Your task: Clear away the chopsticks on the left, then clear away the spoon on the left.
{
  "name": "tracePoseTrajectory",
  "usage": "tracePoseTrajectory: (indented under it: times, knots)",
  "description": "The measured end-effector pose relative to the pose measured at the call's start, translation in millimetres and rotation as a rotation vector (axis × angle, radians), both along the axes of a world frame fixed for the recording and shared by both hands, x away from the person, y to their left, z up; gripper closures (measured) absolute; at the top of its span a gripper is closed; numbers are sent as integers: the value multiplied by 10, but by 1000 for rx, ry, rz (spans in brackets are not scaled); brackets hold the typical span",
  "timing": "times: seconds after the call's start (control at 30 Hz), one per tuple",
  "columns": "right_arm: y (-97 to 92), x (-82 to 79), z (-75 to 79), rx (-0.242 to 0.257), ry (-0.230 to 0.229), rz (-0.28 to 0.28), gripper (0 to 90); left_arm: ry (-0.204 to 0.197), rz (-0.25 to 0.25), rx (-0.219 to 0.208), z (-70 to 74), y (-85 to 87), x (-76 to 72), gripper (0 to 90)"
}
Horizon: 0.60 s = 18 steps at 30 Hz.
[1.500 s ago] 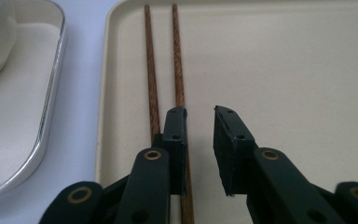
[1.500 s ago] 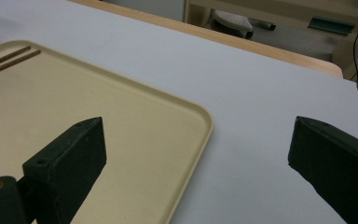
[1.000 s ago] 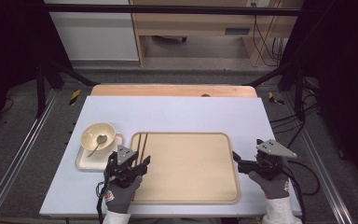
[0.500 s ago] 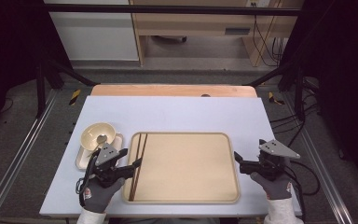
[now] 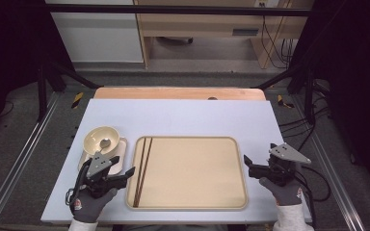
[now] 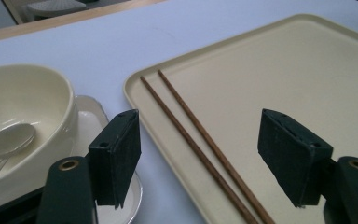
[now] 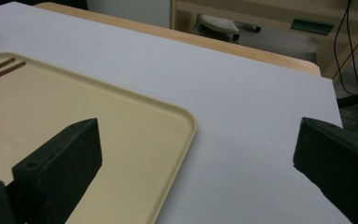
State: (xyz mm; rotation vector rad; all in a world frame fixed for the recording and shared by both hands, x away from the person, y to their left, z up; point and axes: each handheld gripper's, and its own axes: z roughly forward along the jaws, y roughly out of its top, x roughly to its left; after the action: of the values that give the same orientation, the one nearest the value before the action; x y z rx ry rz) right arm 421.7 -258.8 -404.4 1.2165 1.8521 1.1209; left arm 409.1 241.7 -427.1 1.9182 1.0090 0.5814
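Fingers [image 6: 116,158] of left gripper [image 6: 200,158] straddle chopsticks [image 6: 200,149] without touching

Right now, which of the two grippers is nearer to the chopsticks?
The left gripper: it is beside the chopsticks at the tray's left edge; the right gripper is beyond the opposite edge.

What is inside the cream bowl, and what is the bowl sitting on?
A metal spoon lies inside the bowl, which sits on a pale plate. The plate area beneath it is covered.
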Motion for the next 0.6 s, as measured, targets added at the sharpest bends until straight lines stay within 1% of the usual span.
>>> tracePoseTrajectory:
  times: [0.1, 0.2, 0.33, 0.4, 0.47, 0.5, 0.57, 0.6]
  knots:
    - [0, -2, 2, 0, -3, -2, 18, 0, -1, -5, -32, 54, -13, 289]
    - [-3, -4, 6, 3, -3, -5, 20, 1, -7, 2, -43, 96, -19, 284]
    - [-3, -2, 0, 2, -6, -4, 21, 1, -9, 0, -56, 143, -36, 281]
    - [10, -3, -6, 5, -1, -3, 21, 1, -7, -2, -64, 173, -48, 279]
    - [17, 2, -14, -1, 2, 0, 21, 1, -11, -4, -72, 211, -58, 279]
    - [20, 3, -17, -1, 2, 1, 22, -1, -11, 2, -72, 232, -62, 278]
    - [26, 7, -22, -2, 2, 5, 23, 3, -2, 3, -69, 277, -63, 279]
    - [28, 10, -26, -9, 2, 3, 23, 3, 13, -5, -68, 297, -62, 279]
